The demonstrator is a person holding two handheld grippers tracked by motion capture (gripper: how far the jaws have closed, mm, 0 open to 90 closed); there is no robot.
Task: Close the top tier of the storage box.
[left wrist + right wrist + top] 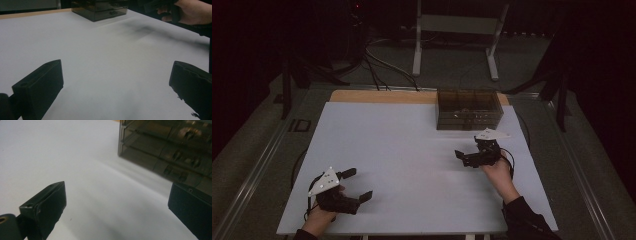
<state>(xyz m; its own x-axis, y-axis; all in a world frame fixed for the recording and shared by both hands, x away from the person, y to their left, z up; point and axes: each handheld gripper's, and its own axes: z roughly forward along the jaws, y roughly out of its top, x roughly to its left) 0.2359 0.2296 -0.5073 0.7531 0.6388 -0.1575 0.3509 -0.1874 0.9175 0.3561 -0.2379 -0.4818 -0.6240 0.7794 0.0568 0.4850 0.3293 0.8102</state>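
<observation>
A dark see-through drawer box (469,109) stands at the back right of the white table sheet (412,165). My left gripper (358,184) rests open at the front left, held by a hand, with nothing between its jaws. Its own view has both black jaws far apart over bare sheet (116,82), the box (100,10) far ahead. My right gripper (468,148) is open just in front of the box, pointing left. In the right gripper view the jaws (117,205) stand wide apart and the box (170,145) with small parts in its drawers is close at upper right.
A wooden table edge strip (382,96) runs behind the sheet. Beyond it, a white metal stand (457,30) and cables (377,65) lie on the dark floor. The other hand (185,12) shows at the top right of the left gripper view.
</observation>
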